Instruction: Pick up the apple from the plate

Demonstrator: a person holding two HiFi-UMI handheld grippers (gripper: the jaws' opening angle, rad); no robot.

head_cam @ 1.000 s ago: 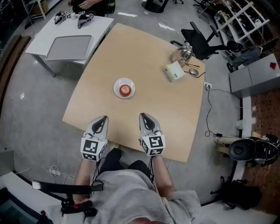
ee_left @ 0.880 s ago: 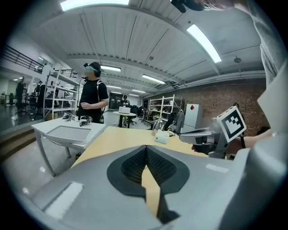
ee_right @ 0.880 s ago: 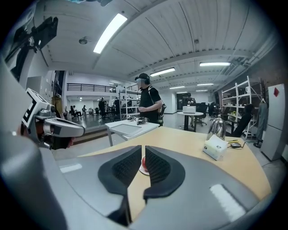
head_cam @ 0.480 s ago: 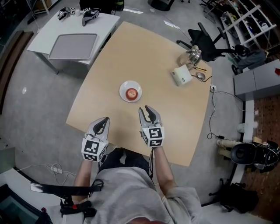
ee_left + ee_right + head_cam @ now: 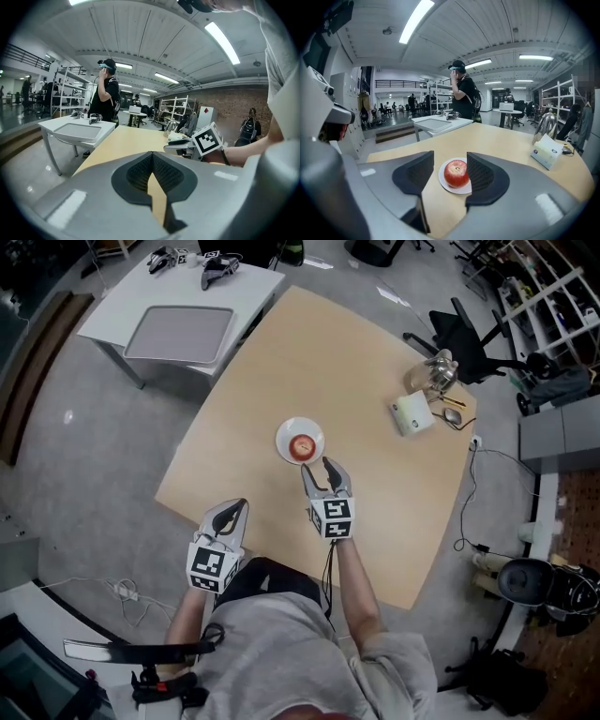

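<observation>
A round red apple [image 5: 302,444], faintly yellow-flecked and with its stem dimple facing up, sits upright near the middle of a small white round plate [image 5: 285,436], which lies flat on the tan table [image 5: 384,512], toward 12 o'clock from the head view's centre.

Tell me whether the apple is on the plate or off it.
On: the apple sits in the middle of the white plate.

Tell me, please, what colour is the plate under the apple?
White. The plate shows best in the right gripper view, under the red apple.
</observation>
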